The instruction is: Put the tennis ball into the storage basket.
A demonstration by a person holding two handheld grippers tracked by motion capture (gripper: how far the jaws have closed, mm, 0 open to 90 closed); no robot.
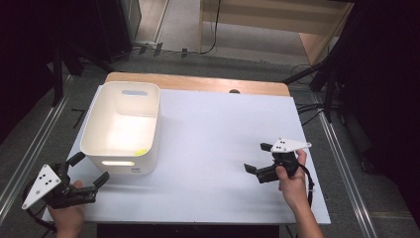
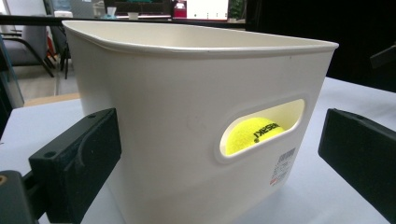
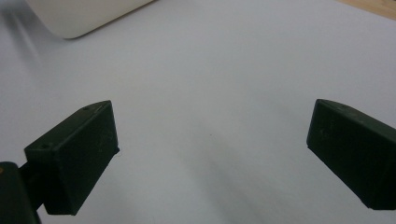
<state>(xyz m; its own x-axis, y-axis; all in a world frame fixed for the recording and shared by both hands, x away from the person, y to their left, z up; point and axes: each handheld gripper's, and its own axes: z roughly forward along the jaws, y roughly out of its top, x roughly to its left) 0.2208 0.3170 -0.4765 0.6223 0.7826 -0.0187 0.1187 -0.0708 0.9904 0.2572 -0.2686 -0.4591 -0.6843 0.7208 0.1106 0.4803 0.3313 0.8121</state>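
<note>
Both black two-jaw grippers hold nothing, jaws spread wide: the left gripper [image 1: 92, 169] faces the white plastic handled bin [image 1: 122, 130], with a yellow tennis ball [image 2: 250, 134] inside; the right gripper [image 1: 255, 158] hovers over white tabletop [image 1: 218, 144]

**A dim workroom around a white-topped table**

The table [image 1: 208, 84] has a pale wooden top, mostly covered by a white sheet [image 1: 223, 144]. It stands on grey carpeted floor [image 1: 341, 163], with metal rails [image 1: 29, 144] running along both sides. Beyond the far edge, a light wooden cabinet [image 1: 277, 20] stands lit, cables [image 1: 216, 29] trailing beneath it. Dark stands [image 1: 327, 74] flank the table, and the room's edges fall into black. In the left gripper view, an office chair [image 2: 28, 46] and monitors [image 2: 205, 8] sit in the distance.
</note>
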